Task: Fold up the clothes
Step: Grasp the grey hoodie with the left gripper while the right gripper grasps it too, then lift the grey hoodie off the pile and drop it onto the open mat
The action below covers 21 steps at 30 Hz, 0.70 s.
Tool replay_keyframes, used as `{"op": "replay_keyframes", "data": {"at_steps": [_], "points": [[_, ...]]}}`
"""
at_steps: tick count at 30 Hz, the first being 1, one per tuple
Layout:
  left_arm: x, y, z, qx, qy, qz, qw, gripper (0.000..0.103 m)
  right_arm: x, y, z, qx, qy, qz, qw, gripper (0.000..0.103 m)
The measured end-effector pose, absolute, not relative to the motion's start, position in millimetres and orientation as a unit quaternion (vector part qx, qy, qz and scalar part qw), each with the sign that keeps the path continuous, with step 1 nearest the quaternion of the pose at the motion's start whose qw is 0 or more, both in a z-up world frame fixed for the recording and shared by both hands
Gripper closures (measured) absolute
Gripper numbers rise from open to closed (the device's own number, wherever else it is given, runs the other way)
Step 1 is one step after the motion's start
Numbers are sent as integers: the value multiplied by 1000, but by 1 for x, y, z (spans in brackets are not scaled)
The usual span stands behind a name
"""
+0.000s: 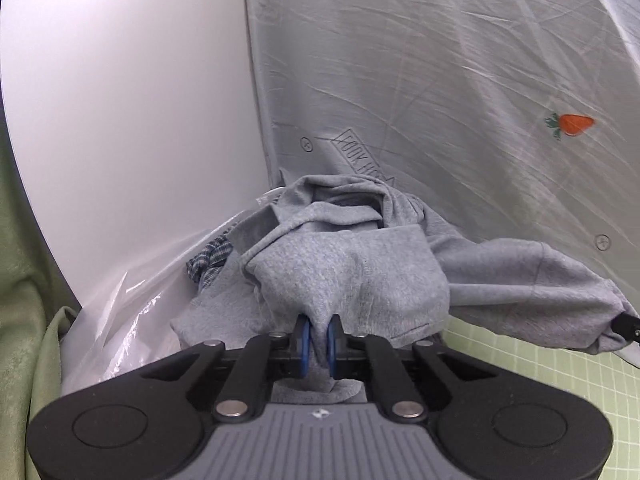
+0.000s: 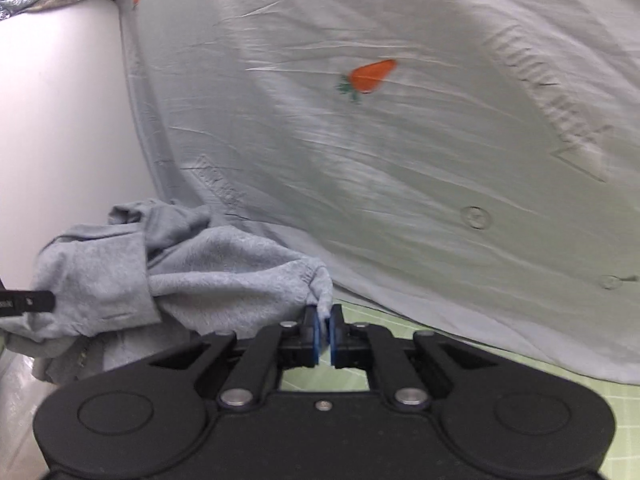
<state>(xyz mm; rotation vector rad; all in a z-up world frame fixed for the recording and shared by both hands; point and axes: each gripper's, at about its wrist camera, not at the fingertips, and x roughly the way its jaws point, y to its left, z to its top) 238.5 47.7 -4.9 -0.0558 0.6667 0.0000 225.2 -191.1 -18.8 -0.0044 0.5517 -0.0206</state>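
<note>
A crumpled grey sweatshirt (image 1: 344, 268) hangs bunched between my two grippers. My left gripper (image 1: 318, 340) is shut on a fold of it, with cloth pinched between the blue pads. My right gripper (image 2: 323, 334) is shut on another edge of the same grey sweatshirt (image 2: 224, 276), near a cuff or hem. The right gripper's tip shows at the far right of the left wrist view (image 1: 628, 326). The left gripper's tip shows at the left edge of the right wrist view (image 2: 28, 300).
A pale grey sheet (image 2: 400, 160) with an orange carrot print (image 2: 370, 76) hangs behind as a backdrop. A green grid cutting mat (image 1: 540, 360) lies below. A clear plastic bag (image 1: 132, 312) and a checked cloth (image 1: 212, 260) lie at left beside a white wall (image 1: 120, 120).
</note>
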Motion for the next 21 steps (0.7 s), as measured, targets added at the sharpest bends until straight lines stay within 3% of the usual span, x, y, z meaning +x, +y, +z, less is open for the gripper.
{"op": "replay_keyframes", "data": {"at_steps": [21], "points": [[-17,-162,-4,-13,403,-247,881,94,-101,-528,6,61,237,-361,900,98]]}}
